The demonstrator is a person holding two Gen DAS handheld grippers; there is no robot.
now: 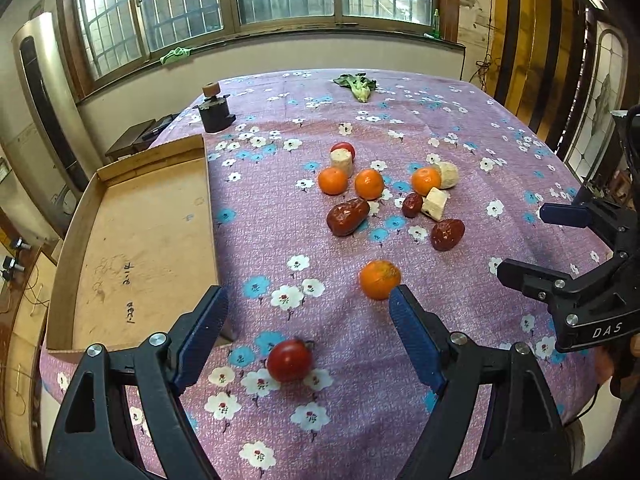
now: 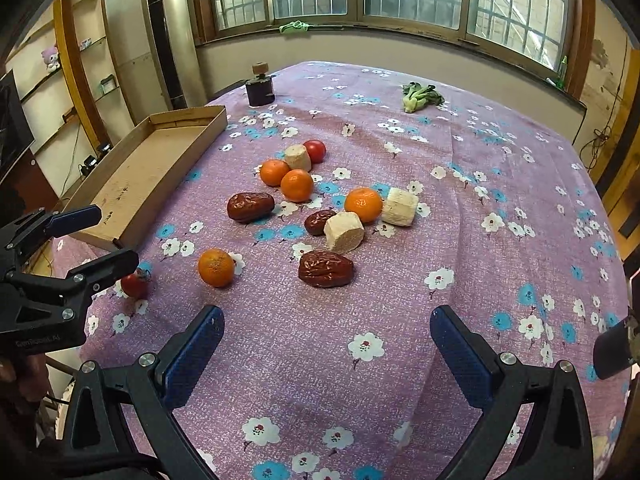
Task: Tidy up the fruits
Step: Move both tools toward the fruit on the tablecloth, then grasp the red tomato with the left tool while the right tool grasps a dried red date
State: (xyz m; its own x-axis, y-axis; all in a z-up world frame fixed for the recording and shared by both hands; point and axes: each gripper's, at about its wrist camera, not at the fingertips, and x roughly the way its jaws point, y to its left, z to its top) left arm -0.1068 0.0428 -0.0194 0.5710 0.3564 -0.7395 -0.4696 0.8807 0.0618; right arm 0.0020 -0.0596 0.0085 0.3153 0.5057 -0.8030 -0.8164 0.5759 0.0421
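Observation:
A small red tomato (image 1: 289, 360) lies on the flowered purple cloth between the fingers of my open left gripper (image 1: 310, 320), touching neither. A lone orange (image 1: 379, 279) sits just beyond the right fingertip. Farther out is a cluster of three oranges (image 1: 369, 184), red dates (image 1: 347, 217), pale cylindrical chunks (image 1: 435, 203) and a second tomato (image 1: 343, 147). My right gripper (image 2: 328, 340) is open over bare cloth, short of the nearest date (image 2: 325, 269). From the right wrist, the left gripper (image 2: 104, 238) hovers over the near tomato (image 2: 134, 285).
An empty shallow cardboard tray (image 1: 132, 240) lies along the table's left edge. A dark block with a wooden knob (image 1: 214, 110) and a leafy green vegetable (image 1: 358, 84) sit at the far end. Windows and a tall air conditioner (image 2: 170, 36) stand behind.

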